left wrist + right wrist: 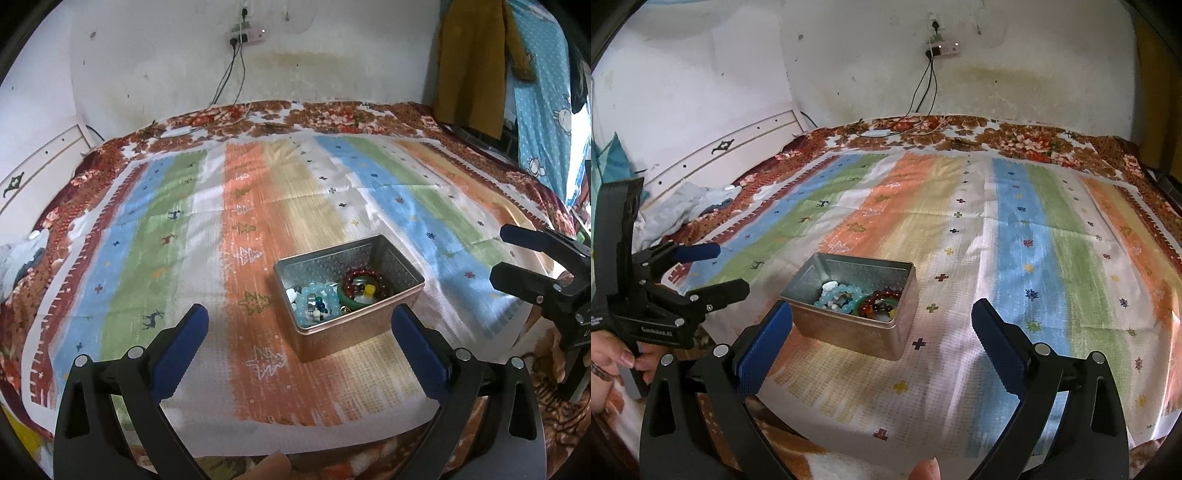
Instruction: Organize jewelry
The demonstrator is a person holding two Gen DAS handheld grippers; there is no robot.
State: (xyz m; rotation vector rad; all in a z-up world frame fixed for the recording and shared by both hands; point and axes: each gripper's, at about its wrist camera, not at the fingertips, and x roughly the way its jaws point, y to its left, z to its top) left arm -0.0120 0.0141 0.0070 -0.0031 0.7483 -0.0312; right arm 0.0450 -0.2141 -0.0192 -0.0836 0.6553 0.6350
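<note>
An open metal tin [402, 264] stands on the striped cloth, also in the right wrist view [846, 326]. Inside lie a pale blue bead bracelet [317, 299], a dark red bead bracelet [364, 282] and a green bangle [349, 295]; the right wrist view shows the blue one [834, 297] and the red one [886, 295]. My left gripper [299, 332] is open and empty, just short of the tin's near side. My right gripper [882, 325] is open and empty, near the tin's front right; it shows at the right edge of the left wrist view [498, 254].
The striped cloth [236, 229] covers a bed with a floral blanket [332, 118]. A white headboard [738, 147] stands to the left, with crumpled cloth [687, 206] beside it. Cables hang from a wall socket [243, 37]. Clothes [476, 62] hang at the far right.
</note>
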